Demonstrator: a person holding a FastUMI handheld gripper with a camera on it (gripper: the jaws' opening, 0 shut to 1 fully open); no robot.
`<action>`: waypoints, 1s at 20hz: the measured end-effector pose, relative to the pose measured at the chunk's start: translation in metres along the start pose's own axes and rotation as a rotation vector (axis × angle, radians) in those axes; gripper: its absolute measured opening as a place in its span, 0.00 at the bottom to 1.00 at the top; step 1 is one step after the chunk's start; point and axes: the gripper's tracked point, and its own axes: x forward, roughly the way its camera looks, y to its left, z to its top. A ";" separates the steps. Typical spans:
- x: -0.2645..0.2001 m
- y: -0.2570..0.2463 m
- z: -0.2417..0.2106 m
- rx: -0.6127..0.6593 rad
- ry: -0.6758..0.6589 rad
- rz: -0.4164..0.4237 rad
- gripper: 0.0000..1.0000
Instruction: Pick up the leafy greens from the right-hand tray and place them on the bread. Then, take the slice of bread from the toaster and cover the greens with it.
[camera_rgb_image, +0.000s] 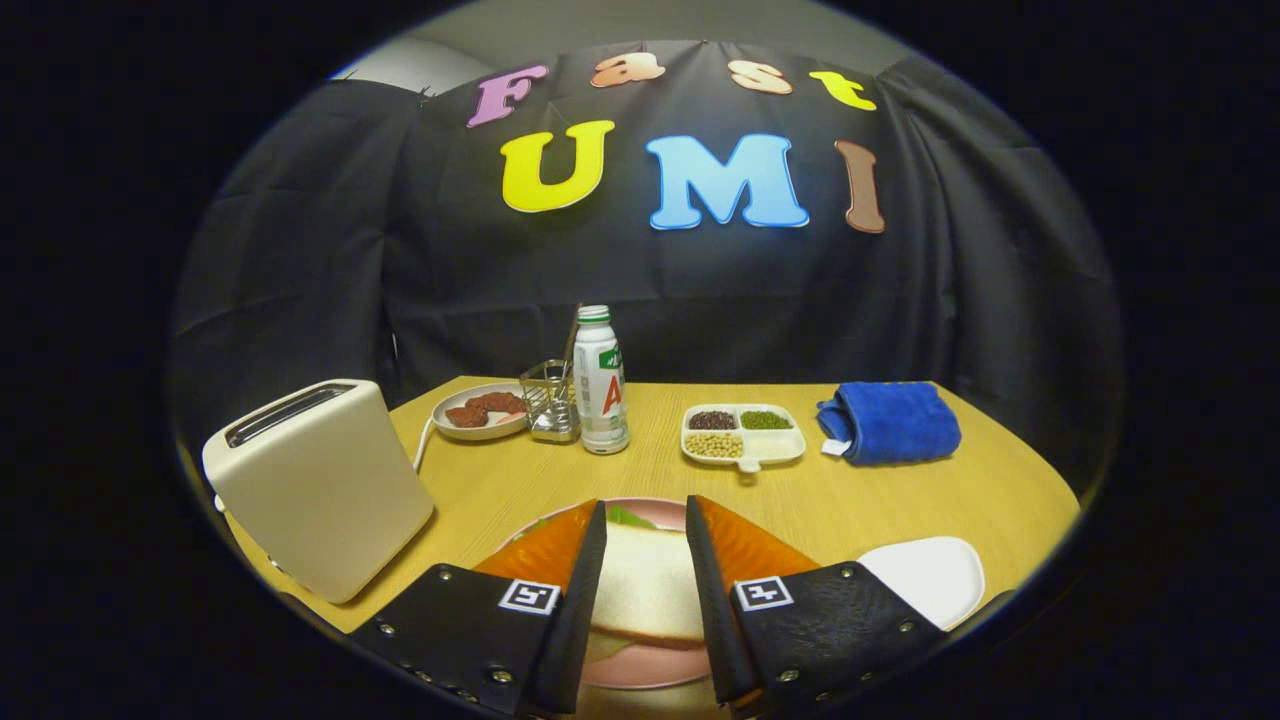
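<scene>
A wooden table (520, 480) in a booth hung with black cloth, seen from a hand-held gripper poised over a sandwich.

At the left stands a cream toaster (320, 485), its slot showing no bread. Behind it sits a plate of reddish-brown food (480, 410), then a small wire holder (550, 400) and a white bottle with a green cap (600, 380). Nearest the camera, the gripper (645, 520) has its fingers spread apart, pressing on nothing. Between them lies a slice of bread (648, 585) on a pink plate (640, 668), with leafy greens (630, 516) peeking out from under the slice's far edge. Farther back, right of the bottle, is a divided dish of beans (742, 435), then a folded blue cloth (890, 422). A white tray (930, 575) lies just right of the fingers.
</scene>
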 end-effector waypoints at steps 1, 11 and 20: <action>-0.002 -0.005 0.007 -0.008 -0.019 -0.003 0.49; -0.045 -0.115 0.076 -0.043 -0.201 -0.110 0.49; -0.086 -0.213 0.091 -0.027 -0.241 -0.223 0.49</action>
